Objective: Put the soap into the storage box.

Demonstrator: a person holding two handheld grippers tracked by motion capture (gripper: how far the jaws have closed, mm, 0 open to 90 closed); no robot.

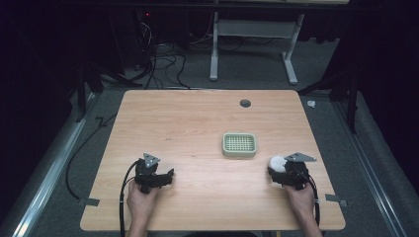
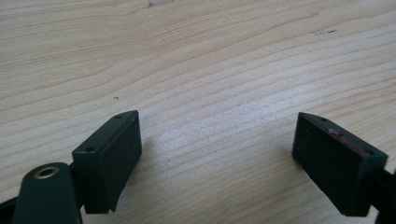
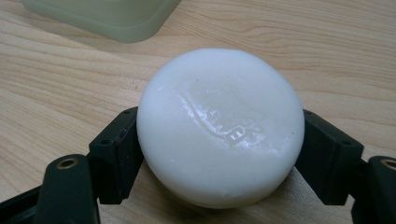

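White soap (image 3: 219, 126) — pale-green gridded dish (image 1: 239, 144)

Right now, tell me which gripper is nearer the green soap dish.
Right. The right gripper, shut on the white soap, sits just beside the green soap dish; the left gripper rests open, well across the table.

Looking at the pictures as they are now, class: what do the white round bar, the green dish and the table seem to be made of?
White round bar: probably soap, smooth and waxy, with a glossy embossed mark on top. It sits between the jaws of the right hand-held gripper.
Green dish: likely plastic, pale and matte, with a moulded grid.
Table: light wood or wood-look laminate, with visible grain lines.
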